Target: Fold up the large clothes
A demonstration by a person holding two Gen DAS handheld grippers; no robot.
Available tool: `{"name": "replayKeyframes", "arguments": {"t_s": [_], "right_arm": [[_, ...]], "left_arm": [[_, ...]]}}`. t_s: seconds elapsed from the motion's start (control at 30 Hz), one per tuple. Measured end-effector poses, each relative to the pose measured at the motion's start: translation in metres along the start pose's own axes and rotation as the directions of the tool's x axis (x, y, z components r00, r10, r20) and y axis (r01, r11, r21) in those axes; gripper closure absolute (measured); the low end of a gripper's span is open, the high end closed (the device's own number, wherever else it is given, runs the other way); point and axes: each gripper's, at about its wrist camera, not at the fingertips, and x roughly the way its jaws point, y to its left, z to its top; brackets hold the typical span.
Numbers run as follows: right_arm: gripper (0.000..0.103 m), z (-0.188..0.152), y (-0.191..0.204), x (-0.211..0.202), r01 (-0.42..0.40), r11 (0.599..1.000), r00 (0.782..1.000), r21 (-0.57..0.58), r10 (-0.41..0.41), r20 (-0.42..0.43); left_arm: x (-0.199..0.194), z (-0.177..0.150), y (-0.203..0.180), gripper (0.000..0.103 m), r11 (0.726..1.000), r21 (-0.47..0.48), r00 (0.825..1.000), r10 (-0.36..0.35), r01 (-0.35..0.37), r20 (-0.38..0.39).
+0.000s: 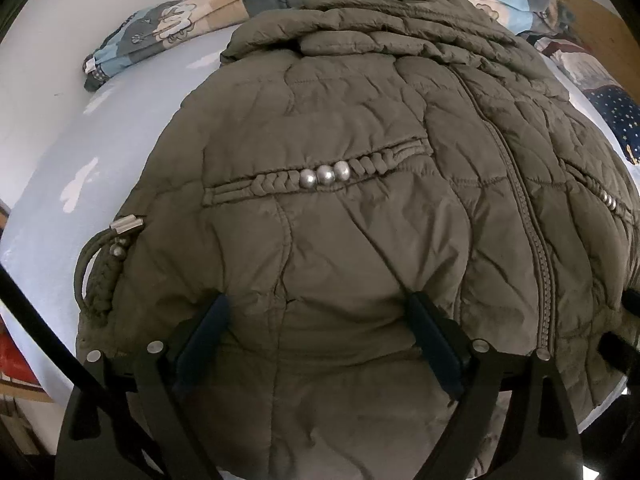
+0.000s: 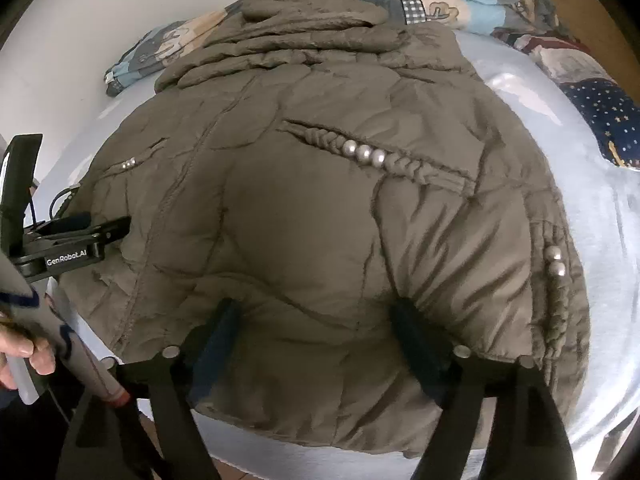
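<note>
- My left gripper (image 1: 316, 320) has its fingers spread wide apart, the tips pressed into the hem area of the olive quilted jacket (image 1: 360, 200), with nothing clamped between them.
- Ahead of the left tips runs a braided pocket trim with three silver beads (image 1: 325, 175); the zipper (image 1: 536, 240) runs off to their right.
- My right gripper (image 2: 320, 320) is likewise spread, tips sunk in the puffy fabric of the jacket (image 2: 300, 200) near its lower edge.
- The jacket lies flat on a pale blue sheet (image 2: 600, 240), sleeves folded at the far end.
- Beyond it sits a patterned quilt (image 1: 168, 28).
</note>
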Motion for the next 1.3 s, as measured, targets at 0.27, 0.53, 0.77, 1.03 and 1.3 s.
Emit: {"name": "replayKeyframes", "arguments": {"t_s": [0.27, 0.53, 0.77, 1.03, 1.3], "right_arm": [[0.005, -0.003, 0.005, 0.002, -0.021, 1.000, 1.000, 0.013, 0.021, -0.016], [0.004, -0.006, 0.003, -0.001, -0.051, 0.998, 0.999, 0.025, 0.051, 0.001], [0.004, -0.008, -0.001, -0.005, -0.072, 0.996, 0.997, 0.056, 0.071, 0.023], [0.004, 0.003, -0.002, -0.048, -0.080, 0.995, 0.985, 0.053, 0.071, 0.156], [0.004, 0.002, -0.024, -0.044, -0.008, 0.992, 0.991, 0.125, -0.008, 0.132]], "left_arm": [[0.005, 0.002, 0.001, 0.010, 1.000, -0.004, 1.000, 0.002, -0.002, 0.000], [0.006, 0.002, -0.003, 0.007, 1.000, -0.007, 1.000, 0.014, -0.014, -0.004], [0.007, 0.003, 0.000, 0.006, 1.000, -0.012, 1.000, 0.000, 0.000, -0.010], [-0.008, 0.000, 0.007, 0.006, 1.000, 0.005, 1.000, -0.025, 0.025, 0.013], [-0.012, -0.014, 0.043, 0.006, 0.999, -0.033, 0.999, 0.040, -0.040, 0.006]]}}
